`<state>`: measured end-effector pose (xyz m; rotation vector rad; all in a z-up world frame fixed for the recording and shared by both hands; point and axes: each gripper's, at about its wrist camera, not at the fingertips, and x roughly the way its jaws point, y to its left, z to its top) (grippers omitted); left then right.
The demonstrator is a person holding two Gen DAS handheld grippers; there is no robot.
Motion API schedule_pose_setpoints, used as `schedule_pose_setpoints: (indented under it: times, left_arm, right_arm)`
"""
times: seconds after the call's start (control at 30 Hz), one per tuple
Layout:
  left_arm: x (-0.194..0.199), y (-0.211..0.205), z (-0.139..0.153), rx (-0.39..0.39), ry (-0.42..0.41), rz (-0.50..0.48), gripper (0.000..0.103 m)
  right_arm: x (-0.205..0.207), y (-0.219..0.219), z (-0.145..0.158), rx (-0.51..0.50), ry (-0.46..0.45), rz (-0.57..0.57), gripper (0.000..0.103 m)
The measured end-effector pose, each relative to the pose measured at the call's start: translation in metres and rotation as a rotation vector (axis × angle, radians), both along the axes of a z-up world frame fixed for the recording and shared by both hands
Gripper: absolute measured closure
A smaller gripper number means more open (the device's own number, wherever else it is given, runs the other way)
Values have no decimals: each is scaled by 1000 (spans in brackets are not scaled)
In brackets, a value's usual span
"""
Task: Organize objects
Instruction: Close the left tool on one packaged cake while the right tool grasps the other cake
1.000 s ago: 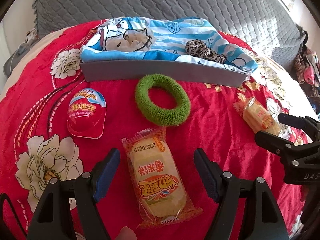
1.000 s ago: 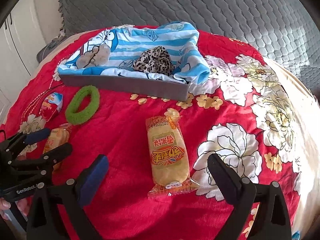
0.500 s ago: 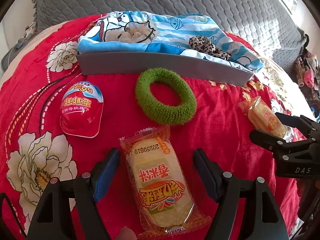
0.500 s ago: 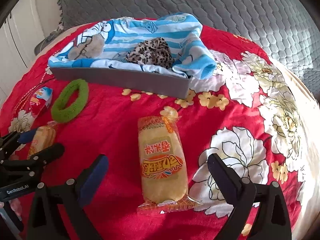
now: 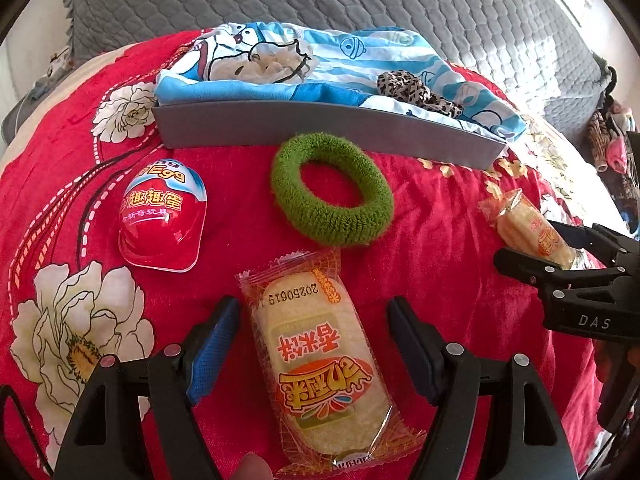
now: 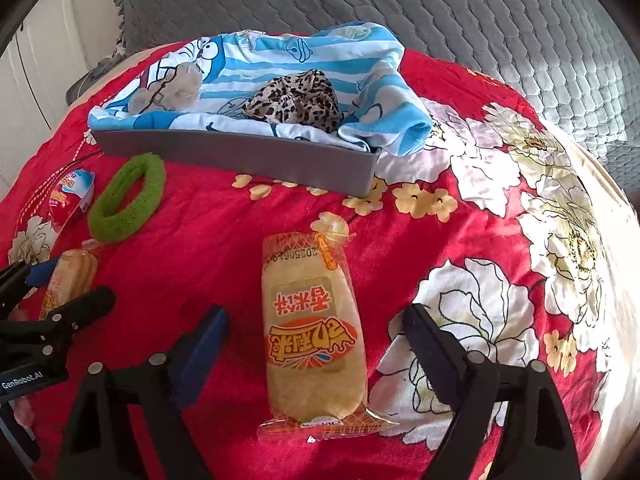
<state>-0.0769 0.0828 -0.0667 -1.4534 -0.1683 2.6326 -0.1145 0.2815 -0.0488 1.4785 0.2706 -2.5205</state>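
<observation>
We see both tongs unclenched, left gripper (image 5: 314,344) and right gripper (image 6: 316,344) (jaws just closing) each straddling a crinkly oblong rice cracker packet (image 5: 320,364) (image 6: 314,332) beside a fuzzy green scrunchie (image 5: 332,188)

1. The red and blue egg-shaped plastic toy capsule (image 5: 162,216) reads "Egg" in yellow letters, with "趣趣蛋" in large yellow characters below; the small white line beneath is too fine to read surely.
2. The orange-netted clear wrapper of the rice cracker snack (image 5: 326,364) between the left fingers carries the stamped date "20250619", then, upside down, "香米饼" in red and a yellow logo I cannot read.
3. The second wrapped rice cracker snack (image 6: 312,332) shows the same "香米饼"; its date stamp is partly legible, "202506".
4. The black body of the right gripper (image 5: 592,322) bears "DAS" in white.
5. The black body of the left gripper (image 6: 22,380) bears "GenRobot.AI" in white.
</observation>
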Motion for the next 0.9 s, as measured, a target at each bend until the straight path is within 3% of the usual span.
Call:
schedule_pose_setpoints:
  times: [0.17, 0.5, 0.7, 0.9]
  left_arm:
    - [0, -2, 1, 12, -3, 4, 31]
    - [2, -2, 3, 18, -12, -7, 54]
    - [3, -3, 3, 18, -16, -9, 56]
    - [7, -1, 4, 6, -14, -16, 59]
  right_arm:
    - [0, -1, 0, 8, -1, 7, 27]
    - [2, -4, 1, 8, -12, 11, 41]
    - [4, -5, 2, 4, -19, 18, 42]
    - [4, -6, 3, 6, -26, 24, 54]
